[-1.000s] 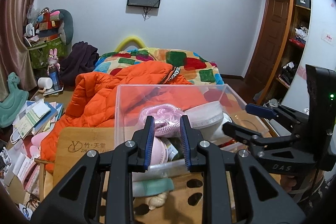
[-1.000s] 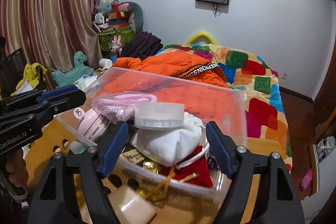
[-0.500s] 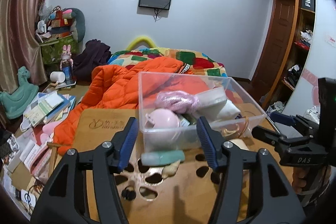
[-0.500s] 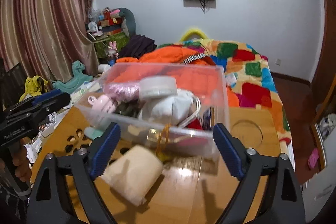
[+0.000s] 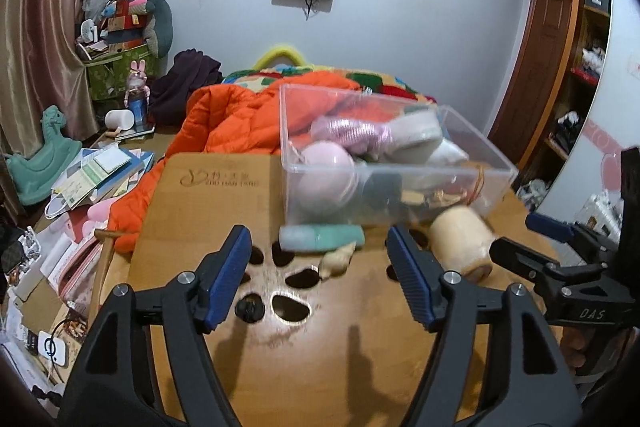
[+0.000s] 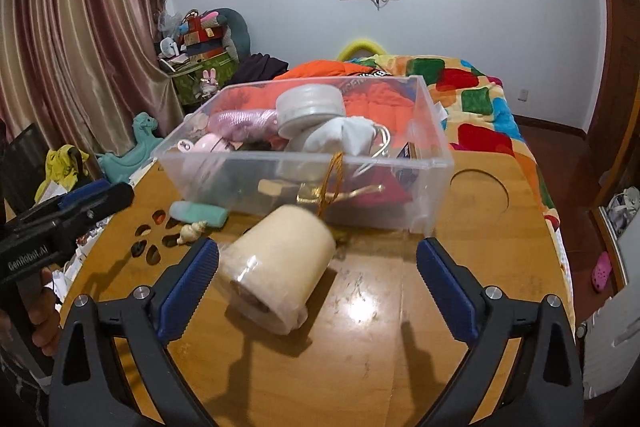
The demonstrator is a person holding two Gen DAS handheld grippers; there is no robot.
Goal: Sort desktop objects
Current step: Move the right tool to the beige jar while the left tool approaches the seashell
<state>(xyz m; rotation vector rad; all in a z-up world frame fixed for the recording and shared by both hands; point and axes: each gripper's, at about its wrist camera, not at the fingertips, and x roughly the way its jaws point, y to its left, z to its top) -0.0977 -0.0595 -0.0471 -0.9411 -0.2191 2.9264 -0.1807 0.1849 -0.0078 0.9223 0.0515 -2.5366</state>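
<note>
A clear plastic box (image 5: 400, 183) (image 6: 304, 183) stands on the wooden table (image 5: 320, 355) (image 6: 360, 327). It holds a pink ball, pink cord, a white tin, white cloth and a red pouch. In front of it lie a teal tube (image 5: 320, 238) (image 6: 198, 213), a small shell (image 5: 338, 261) (image 6: 191, 230) and a cream roll (image 5: 460, 239) (image 6: 280, 267). My left gripper (image 5: 318, 247) (image 6: 80, 203) is opening, short of the tube, with nothing gripped. My right gripper (image 6: 318, 253) (image 5: 520, 239) is opening wide. The roll lies between its fingers, and its pads do not press on it.
The table has a cluster of cut-out holes (image 5: 288, 291) near the left gripper and a round recess (image 6: 478, 191) on the right. Beyond it lie an orange jacket (image 5: 240, 123) and a patchwork quilt (image 6: 472, 99). Papers and toys crowd the floor (image 5: 88, 179) at left.
Both grippers have drawn back from the box, which now stands farther off on the table. The left jaws went from nearly shut to wide apart, and the right jaws spread further.
</note>
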